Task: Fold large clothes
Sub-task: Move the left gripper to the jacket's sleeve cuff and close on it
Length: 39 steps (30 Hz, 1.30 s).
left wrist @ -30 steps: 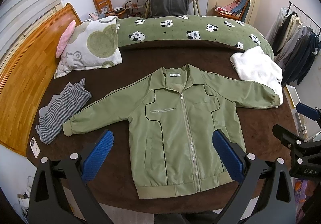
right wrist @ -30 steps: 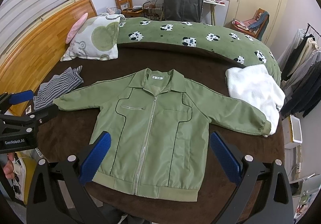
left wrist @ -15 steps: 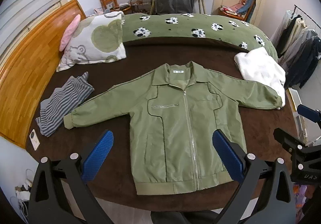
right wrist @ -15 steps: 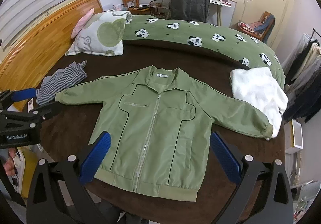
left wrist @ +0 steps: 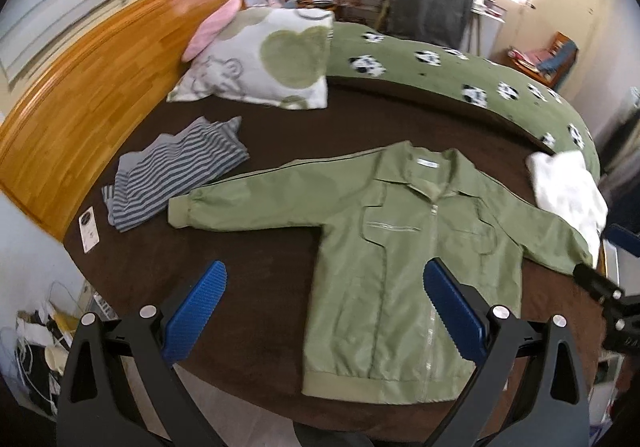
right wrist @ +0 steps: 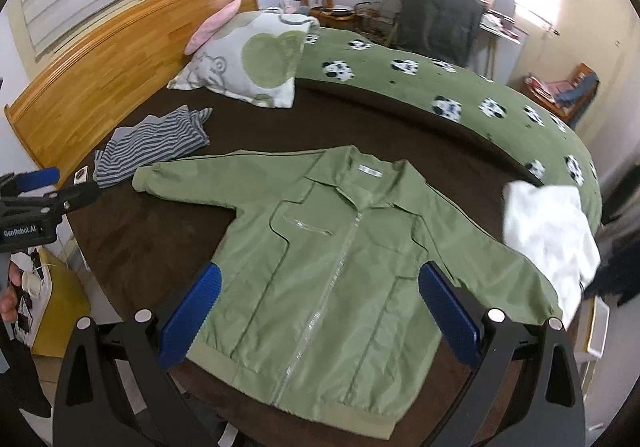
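A green zip-up jacket (left wrist: 400, 271) lies flat, front up, on the dark brown bed cover (left wrist: 248, 279), both sleeves spread out; it also shows in the right wrist view (right wrist: 332, 271). My left gripper (left wrist: 324, 303) is open and empty, above the near bed edge, left of the jacket's hem. My right gripper (right wrist: 316, 307) is open and empty, hovering over the jacket's lower front. The left gripper also shows at the left edge of the right wrist view (right wrist: 32, 195).
A folded striped garment (left wrist: 176, 171) lies left of the jacket's sleeve cuff. A white fluffy garment (right wrist: 548, 231) lies by the right sleeve. A pillow (left wrist: 260, 63) and a green panda-print blanket (right wrist: 440, 87) lie at the back. A wooden headboard (left wrist: 80, 87) runs along the left.
Both grippers have swung to the left, so the jacket sits further right in both views. The jacket has not moved. Both grippers stay open.
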{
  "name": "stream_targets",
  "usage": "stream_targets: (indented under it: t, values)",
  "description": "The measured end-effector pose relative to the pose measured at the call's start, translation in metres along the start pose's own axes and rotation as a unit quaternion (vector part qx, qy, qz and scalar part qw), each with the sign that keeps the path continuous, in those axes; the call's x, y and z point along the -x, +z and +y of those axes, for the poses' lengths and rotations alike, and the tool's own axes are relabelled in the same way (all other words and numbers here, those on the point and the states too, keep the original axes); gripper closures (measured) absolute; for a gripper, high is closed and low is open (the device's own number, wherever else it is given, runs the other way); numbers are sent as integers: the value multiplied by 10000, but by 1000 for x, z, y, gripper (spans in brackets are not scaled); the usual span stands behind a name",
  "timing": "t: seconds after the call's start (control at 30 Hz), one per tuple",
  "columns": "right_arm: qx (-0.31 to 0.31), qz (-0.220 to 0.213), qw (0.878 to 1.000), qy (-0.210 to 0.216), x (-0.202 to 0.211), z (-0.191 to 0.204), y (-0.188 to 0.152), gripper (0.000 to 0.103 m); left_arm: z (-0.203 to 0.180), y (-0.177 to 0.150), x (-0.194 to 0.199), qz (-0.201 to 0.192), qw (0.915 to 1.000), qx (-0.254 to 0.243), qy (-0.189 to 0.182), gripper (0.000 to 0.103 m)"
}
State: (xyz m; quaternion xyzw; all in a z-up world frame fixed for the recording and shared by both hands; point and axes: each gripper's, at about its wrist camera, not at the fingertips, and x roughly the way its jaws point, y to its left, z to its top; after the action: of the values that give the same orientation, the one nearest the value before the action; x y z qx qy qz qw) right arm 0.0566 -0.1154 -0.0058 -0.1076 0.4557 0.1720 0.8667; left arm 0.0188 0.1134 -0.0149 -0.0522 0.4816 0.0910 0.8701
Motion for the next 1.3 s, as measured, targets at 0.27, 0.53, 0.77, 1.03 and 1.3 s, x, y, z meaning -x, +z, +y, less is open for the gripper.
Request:
stream_targets:
  t: [0.27,0.53,0.77,1.03,1.3]
  values:
    - [1,72,9999,-92,-82,36,56,6,72,9,-86,336,9990,292,104,6]
    - [-127,144,9996,-210,-186,76,104,6,133,17,-176,358,9920,1171,-309,6]
    - [-72,215,9996,-173,-287,104,114,6,207,-3,-280,273,9650,2551,-546,6]
    - [85,374,9986,-358,-382,120,94,6,292,-45,-377,-91,9130,4026,-646,7]
    - [174,434,9975,-536,-413,115,79,6,323,-45,-426,-244,8873,4471,-1110,7]
